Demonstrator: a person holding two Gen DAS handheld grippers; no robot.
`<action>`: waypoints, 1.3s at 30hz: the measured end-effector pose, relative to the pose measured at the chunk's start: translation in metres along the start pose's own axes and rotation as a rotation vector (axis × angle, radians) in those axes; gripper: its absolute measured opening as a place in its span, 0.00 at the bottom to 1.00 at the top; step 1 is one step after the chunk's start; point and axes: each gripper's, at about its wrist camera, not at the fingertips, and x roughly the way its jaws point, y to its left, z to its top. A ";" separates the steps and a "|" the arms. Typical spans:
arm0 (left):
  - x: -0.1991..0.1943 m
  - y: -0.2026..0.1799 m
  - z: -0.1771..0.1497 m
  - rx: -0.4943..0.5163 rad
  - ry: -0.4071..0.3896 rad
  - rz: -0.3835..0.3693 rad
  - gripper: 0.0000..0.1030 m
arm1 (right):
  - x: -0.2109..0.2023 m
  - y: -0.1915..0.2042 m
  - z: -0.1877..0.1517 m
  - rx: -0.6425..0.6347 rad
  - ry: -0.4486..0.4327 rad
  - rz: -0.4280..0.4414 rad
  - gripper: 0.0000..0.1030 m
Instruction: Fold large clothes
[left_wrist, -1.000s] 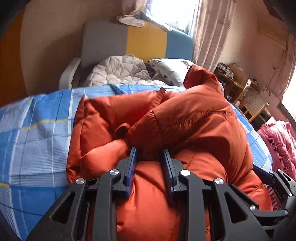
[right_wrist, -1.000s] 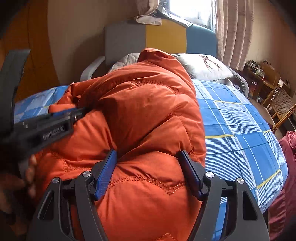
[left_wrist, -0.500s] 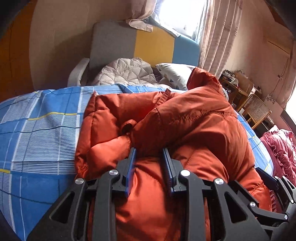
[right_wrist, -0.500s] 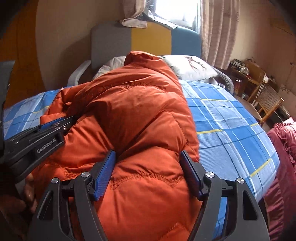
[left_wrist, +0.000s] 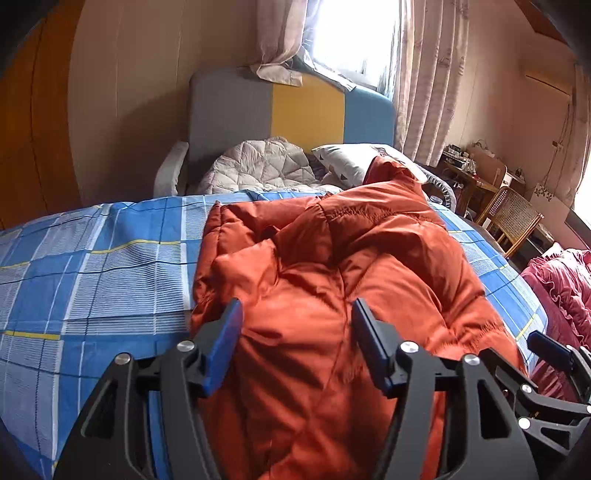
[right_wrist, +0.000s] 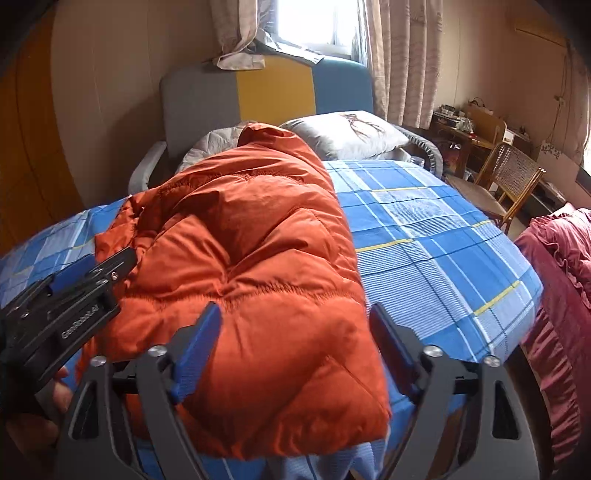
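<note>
A puffy orange down jacket (left_wrist: 351, 280) lies bunched on the blue checked bed sheet (left_wrist: 92, 280), its near end toward me. My left gripper (left_wrist: 297, 314) is open, its jaws wide apart above the jacket's near left part, holding nothing. In the right wrist view the jacket (right_wrist: 258, 251) fills the middle, its near edge at the bed's front. My right gripper (right_wrist: 295, 317) is open, jaws either side of that near end, holding nothing. The left gripper (right_wrist: 66, 295) shows at the left of this view beside the jacket.
A grey quilt (left_wrist: 258, 170) and a white pillow (right_wrist: 351, 133) lie at the padded headboard (left_wrist: 295, 107). A wicker chair (right_wrist: 509, 177) and a cluttered desk (right_wrist: 469, 129) stand right of the bed. A dark red ruffled cover (right_wrist: 561, 295) hangs at the far right.
My left gripper has opened and let go of the jacket fold it pinched. Both grippers have drawn back toward the near edge. The jacket has settled lower and flatter.
</note>
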 end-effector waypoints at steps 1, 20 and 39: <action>-0.005 -0.001 -0.002 0.004 -0.005 -0.001 0.64 | -0.003 -0.001 -0.002 0.000 -0.004 -0.003 0.82; -0.078 0.006 -0.046 0.010 -0.055 0.045 0.98 | -0.062 -0.007 -0.026 0.017 -0.075 -0.083 0.96; -0.097 0.010 -0.057 0.020 -0.044 0.085 0.98 | -0.068 0.002 -0.037 0.016 -0.079 -0.069 0.96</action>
